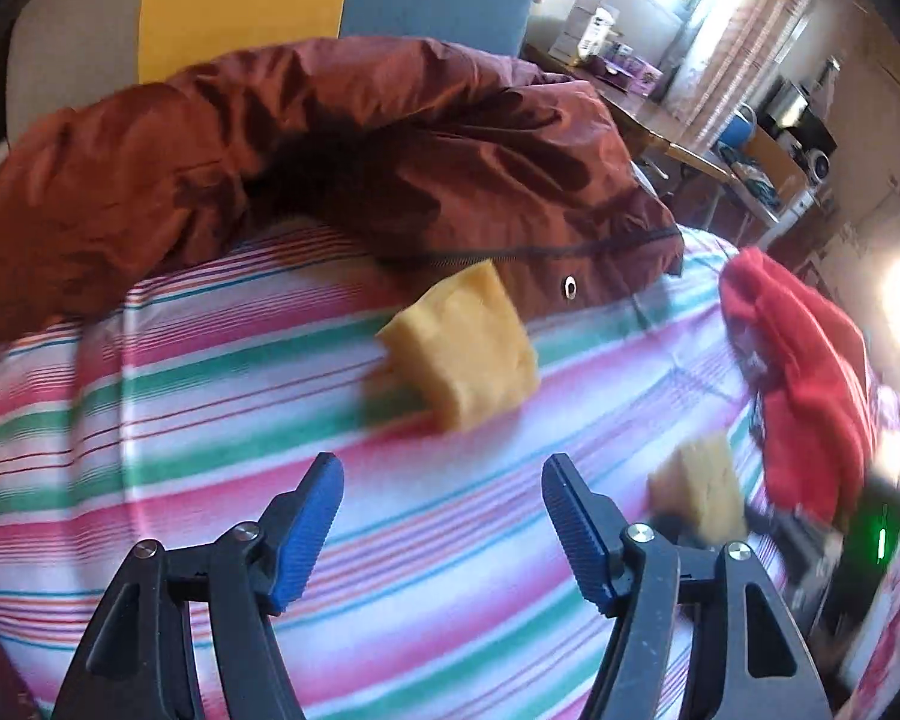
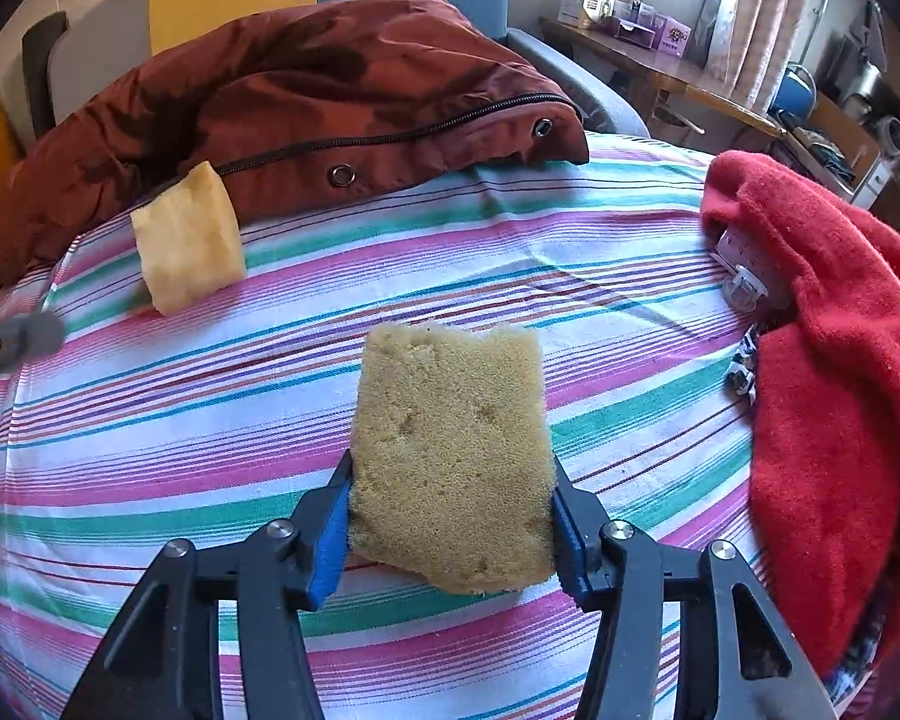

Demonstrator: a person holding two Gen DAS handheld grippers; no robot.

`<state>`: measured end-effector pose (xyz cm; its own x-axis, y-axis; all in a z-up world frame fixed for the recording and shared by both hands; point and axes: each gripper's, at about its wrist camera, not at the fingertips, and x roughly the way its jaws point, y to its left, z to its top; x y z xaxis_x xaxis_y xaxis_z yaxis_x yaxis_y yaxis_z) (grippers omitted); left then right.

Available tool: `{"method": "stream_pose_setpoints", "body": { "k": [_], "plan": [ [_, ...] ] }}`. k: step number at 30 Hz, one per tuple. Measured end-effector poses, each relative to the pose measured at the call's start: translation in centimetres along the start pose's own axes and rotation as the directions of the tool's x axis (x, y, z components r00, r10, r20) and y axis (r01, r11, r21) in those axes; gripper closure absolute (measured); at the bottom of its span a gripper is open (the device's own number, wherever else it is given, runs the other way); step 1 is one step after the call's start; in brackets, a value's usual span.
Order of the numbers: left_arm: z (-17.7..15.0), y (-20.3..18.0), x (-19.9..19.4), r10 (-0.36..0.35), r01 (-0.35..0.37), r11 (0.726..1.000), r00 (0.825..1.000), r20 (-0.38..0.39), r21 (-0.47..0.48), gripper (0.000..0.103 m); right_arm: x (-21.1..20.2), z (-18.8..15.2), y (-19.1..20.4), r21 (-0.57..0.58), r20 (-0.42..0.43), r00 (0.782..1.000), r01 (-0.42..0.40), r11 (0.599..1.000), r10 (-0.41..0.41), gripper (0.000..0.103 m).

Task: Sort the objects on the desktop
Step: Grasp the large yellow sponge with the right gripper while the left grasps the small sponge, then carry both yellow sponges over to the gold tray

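Across the striped cloth (image 2: 150, 420), below the brown jacket (image 2: 270, 90) at the top, our right gripper (image 2: 450, 516) pinches a sponge (image 2: 450, 450) at frame centre. We should carry it level toward the second sponge (image 1: 462, 348), mid-frame before our empty, spread left gripper (image 1: 444, 528).

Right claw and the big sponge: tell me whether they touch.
Touching. In the right wrist view the right claw has both blue pads pressed against the sides of the big sponge, with no gap on either side.
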<state>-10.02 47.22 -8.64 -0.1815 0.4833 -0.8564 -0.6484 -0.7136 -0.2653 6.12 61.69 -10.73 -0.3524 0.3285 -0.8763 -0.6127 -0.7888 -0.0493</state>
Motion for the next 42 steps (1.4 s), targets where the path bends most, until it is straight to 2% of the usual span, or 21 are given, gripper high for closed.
{"method": "stream_pose_setpoints", "body": {
  "k": [5, 10, 14, 17, 21, 26, 28, 32, 35, 37, 38, 40, 42],
  "plan": [
    [2.6, -1.1, 3.1, 0.003, -0.003, 0.996, 1.0, -0.01, -0.085, 0.019, 0.1, 0.0, 0.0, 0.002, -0.004, 1.0, -0.003, 1.0, 0.003, 0.046],
    [4.4, -1.7, 5.6, 0.077, -0.079, 0.988, 0.997, -0.02, -0.129, 0.019, 0.2, 0.0, 0.1, 0.003, -0.01, 1.0, -0.002, 1.0, 0.002, 0.046],
    [5.5, -1.8, 8.1, 0.114, -0.124, 0.981, 0.991, -0.074, -0.151, 0.019, 0.5, -0.2, 0.2, -0.001, -0.03, 1.0, 0.0, 1.0, 0.0, 0.044],
    [5.6, -2.2, 8.5, 0.146, -0.152, 0.982, 0.988, -0.057, -0.113, 0.02, 0.7, -0.4, 0.2, 0.002, -0.04, 0.999, 0.002, 1.0, -0.002, 0.045],
    [5.1, -2.1, 8.5, 0.14, -0.142, 0.987, 0.99, -0.031, -0.081, 0.019, 0.5, -0.4, -0.1, 0.013, -0.037, 0.999, -0.009, 1.0, 0.01, 0.047],
    [4.2, -3.0, 8.8, 0.195, -0.194, 0.98, 0.98, -0.033, 0.035, 0.02, 0.6, -0.4, 0.1, 0.012, -0.038, 0.999, -0.006, 1.0, 0.006, 0.045],
    [3.8, -3.0, 8.7, 0.198, -0.197, 0.979, 0.98, -0.029, 0.048, 0.021, 0.6, -0.4, -0.2, 0.03, -0.04, 0.999, -0.016, 0.999, 0.017, 0.045],
    [3.6, -2.3, 8.2, 0.193, -0.192, 0.98, 0.981, -0.021, 0.049, 0.032, 0.6, -0.4, -0.4, 0.055, -0.038, 0.999, -0.031, 0.998, 0.033, 0.043],
    [3.8, -1.9, 8.1, 0.185, -0.183, 0.982, 0.982, -0.038, 0.049, 0.035, 0.5, -0.3, -0.5, 0.062, -0.02, 0.999, -0.024, 0.998, 0.026, 0.033],
    [3.9, -1.8, 8.1, 0.187, -0.184, 0.981, 0.982, -0.041, 0.064, 0.038, 0.5, -0.2, -0.8, 0.064, -0.004, 1.0, -0.015, 0.998, 0.015, 0.032],
    [3.9, -1.8, 8.1, 0.188, -0.185, 0.98, 0.981, -0.038, 0.072, 0.04, 0.4, -0.2, -0.9, 0.061, 0.0, 1.0, -0.012, 0.998, 0.012, 0.033],
    [3.6, -1.7, 8.0, 0.187, -0.185, 0.979, 0.982, -0.027, 0.085, 0.042, 0.6, -0.1, -0.8, 0.048, -0.007, 0.999, -0.031, 0.998, 0.031, 0.046],
    [3.1, -1.7, 7.8, 0.193, -0.191, 0.975, 0.981, -0.012, 0.111, 0.044, 0.5, -0.3, -0.2, 0.019, -0.007, 1.0, -0.011, 1.0, 0.012, 0.047]
  ]
}}
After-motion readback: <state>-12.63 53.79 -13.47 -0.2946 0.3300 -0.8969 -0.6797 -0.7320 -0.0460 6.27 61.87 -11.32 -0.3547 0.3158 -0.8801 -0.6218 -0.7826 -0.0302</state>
